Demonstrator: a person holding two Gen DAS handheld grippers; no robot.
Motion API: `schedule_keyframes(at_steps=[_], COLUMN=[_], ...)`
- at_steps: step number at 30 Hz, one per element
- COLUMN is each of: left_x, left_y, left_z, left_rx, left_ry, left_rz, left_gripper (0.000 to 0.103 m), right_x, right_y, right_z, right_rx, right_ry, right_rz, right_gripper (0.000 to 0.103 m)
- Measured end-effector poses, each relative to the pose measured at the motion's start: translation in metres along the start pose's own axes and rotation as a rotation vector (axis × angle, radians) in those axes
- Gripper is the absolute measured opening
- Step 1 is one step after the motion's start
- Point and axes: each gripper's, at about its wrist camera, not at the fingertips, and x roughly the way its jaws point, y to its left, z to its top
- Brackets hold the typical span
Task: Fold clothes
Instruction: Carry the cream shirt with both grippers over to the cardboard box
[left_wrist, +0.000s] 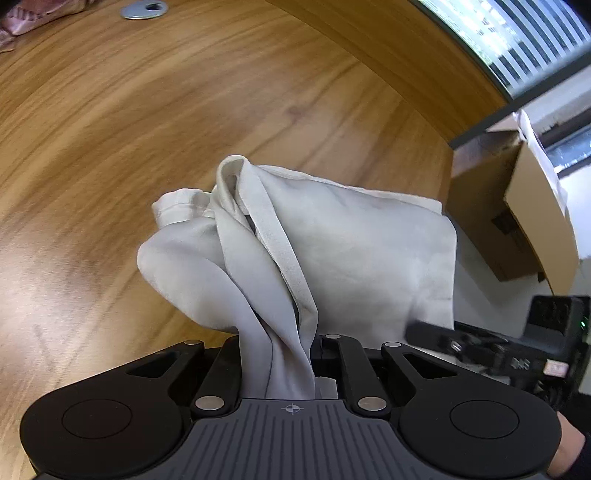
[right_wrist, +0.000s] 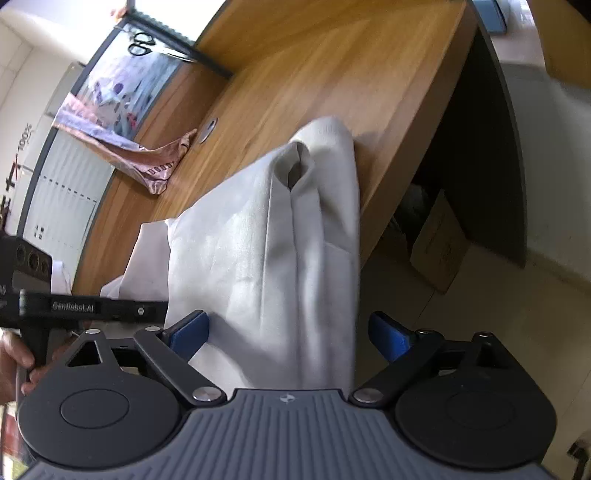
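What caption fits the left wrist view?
Left tongs shut on a bunched pale grey garment above the wooden table.

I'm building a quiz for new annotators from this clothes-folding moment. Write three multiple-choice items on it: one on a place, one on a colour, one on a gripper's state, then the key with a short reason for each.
1. Where does the pink garment lie?
A. on the wooden table, beside the round metal grommet
B. in the cardboard box
C. between the right gripper's fingers

2. What colour are the right gripper's pads?
A. red
B. blue
C. yellow

3. How is the left gripper set?
A. wide open, nothing in it
B. shut on the light grey garment
C. shut on the pink garment

Key:
1 A: it rests on the wooden table next to the grommet.
2 B: both pads show blue.
3 B: the light grey garment rises bunched out of its closed jaws.
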Motion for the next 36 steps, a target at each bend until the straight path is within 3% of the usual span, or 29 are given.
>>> schedule_keyframes(at_steps=[7,11,17,20,28,36], left_x=[-0.004,-0.015,-0.038,-0.050,-0.079,-0.090], left_y=[-0.013,-0.030,-0.067,-0.084,-0.135,-0.236], left_z=[-0.006,-0.012,-0.023,-0.026,-0.017,0.020], left_rx=[0.046,0.131,0.277,0.315,0.411,0.564], left_ry=[-0.026,-0.082,-0.130,-0.145,-0.128,-0.162], left_rz=[0.021,0.055,0.101,0.086,-0.022,-0.148], left_gripper=[0.011,0.010,0.010,0.010,0.010,0.010], right_x=[-0.010,-0.025,-0.054,-0.074,-0.158,-0.273], right_y=[0.000,0.024,0.071,0.093,0.130,0.123], right_z=[-0.006,-0.006,-0.014,-0.019,-0.027,0.002], right_rx=[0.046,-0.014,-0.091,-0.126,-0.114,-0.057], right_ry=[-0.044,-0.059,-0.096,-0.125,-0.193,-0.310], right_rz=[0.005,-0.056,-0.190,-0.248,-0.365,-0.411], right_gripper=[0.048,0.014,0.009,0.009,0.008,0.008])
